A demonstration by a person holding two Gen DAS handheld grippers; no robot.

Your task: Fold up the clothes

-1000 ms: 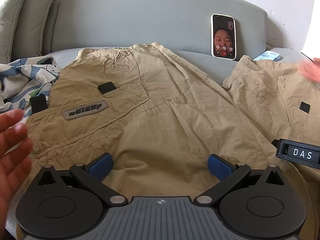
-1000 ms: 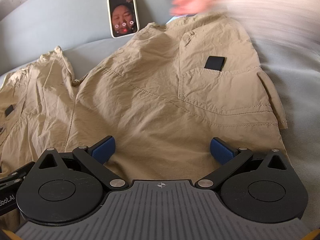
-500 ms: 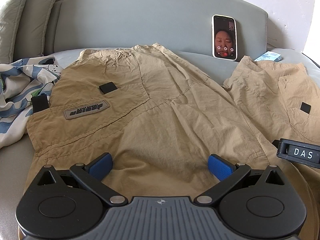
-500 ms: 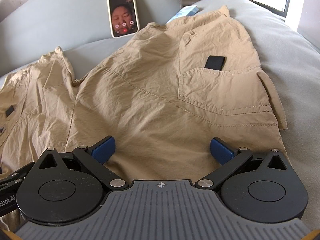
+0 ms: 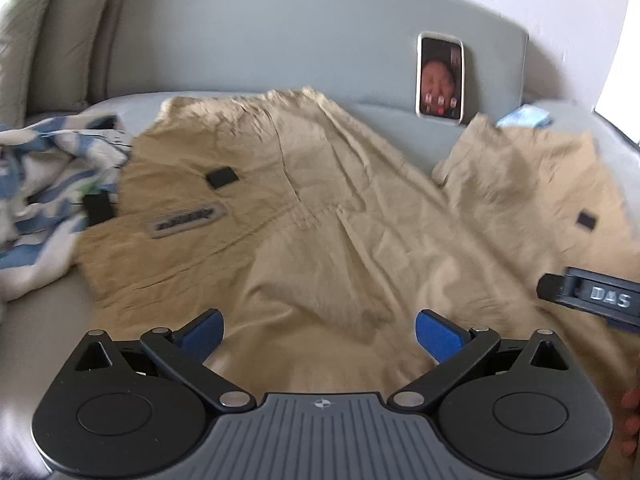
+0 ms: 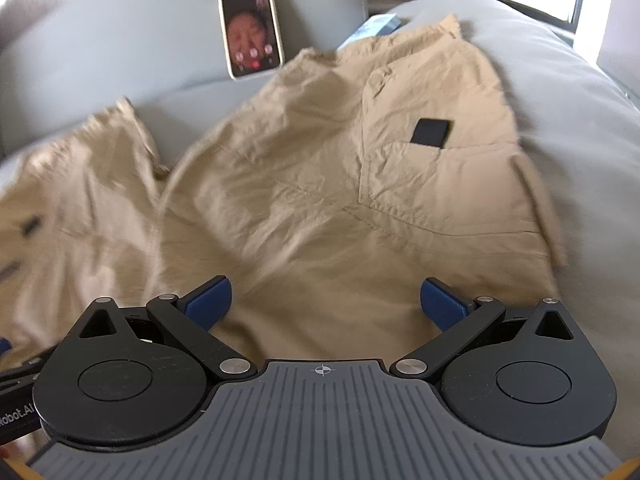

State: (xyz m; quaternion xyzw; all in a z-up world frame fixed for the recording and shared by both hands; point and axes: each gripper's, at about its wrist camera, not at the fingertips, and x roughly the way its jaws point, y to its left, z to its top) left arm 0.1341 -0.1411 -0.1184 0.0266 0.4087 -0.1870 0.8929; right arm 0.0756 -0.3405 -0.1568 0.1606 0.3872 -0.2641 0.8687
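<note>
Your left gripper (image 5: 318, 330) and right gripper (image 6: 323, 299): fingers spread, empty, over tan shorts (image 5: 320, 240). Phone (image 5: 440, 80) at 1 o'clock, blurred, seemingly propped.

Ahead of the blue-padded left gripper (image 5: 320, 332) lie tan trousers (image 5: 320, 220) with black tabs, a blue-and-white patterned cloth (image 5: 48, 184) to its left.
</note>
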